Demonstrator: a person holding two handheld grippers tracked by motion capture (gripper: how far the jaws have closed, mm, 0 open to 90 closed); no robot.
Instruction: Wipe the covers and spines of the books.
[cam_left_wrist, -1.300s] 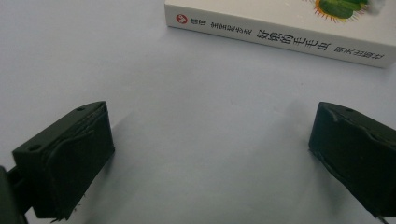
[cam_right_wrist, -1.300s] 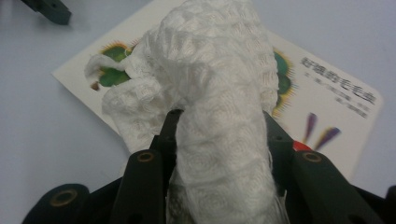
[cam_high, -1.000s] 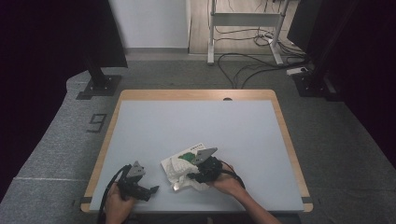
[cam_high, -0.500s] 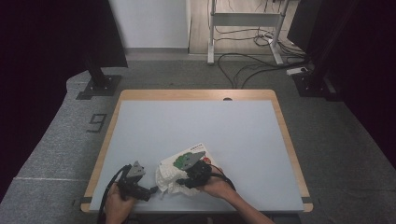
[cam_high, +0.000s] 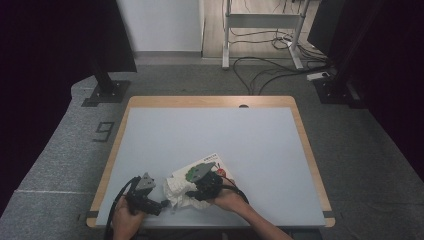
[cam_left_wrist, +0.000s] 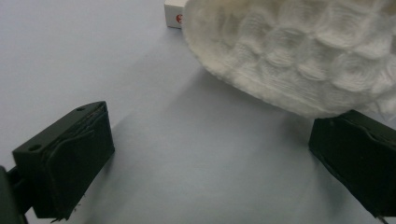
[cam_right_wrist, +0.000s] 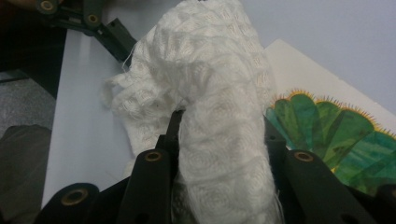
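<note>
The pale grey, wood-edged surface (cam_high: 210, 135) carried everything near its front edge. There a flat white picture book with a green leafy illustration (cam_high: 200, 167) lay at a slant, long axis running from near left to far right. Across its near-left corner sat the white waffle-knit cloth (cam_high: 177, 192), bunched and crumpled, its ridge stretching between the two tongs. The right tongs (cam_right_wrist: 219, 140), having just been closing, pinched a thick fold of it. The left tongs (cam_left_wrist: 210, 154) stood spread, the cloth's hem hanging just above one pad.

Right tongs (cam_high: 192, 192) leftward, cloth (cam_high: 177, 192) bunched between.
</note>
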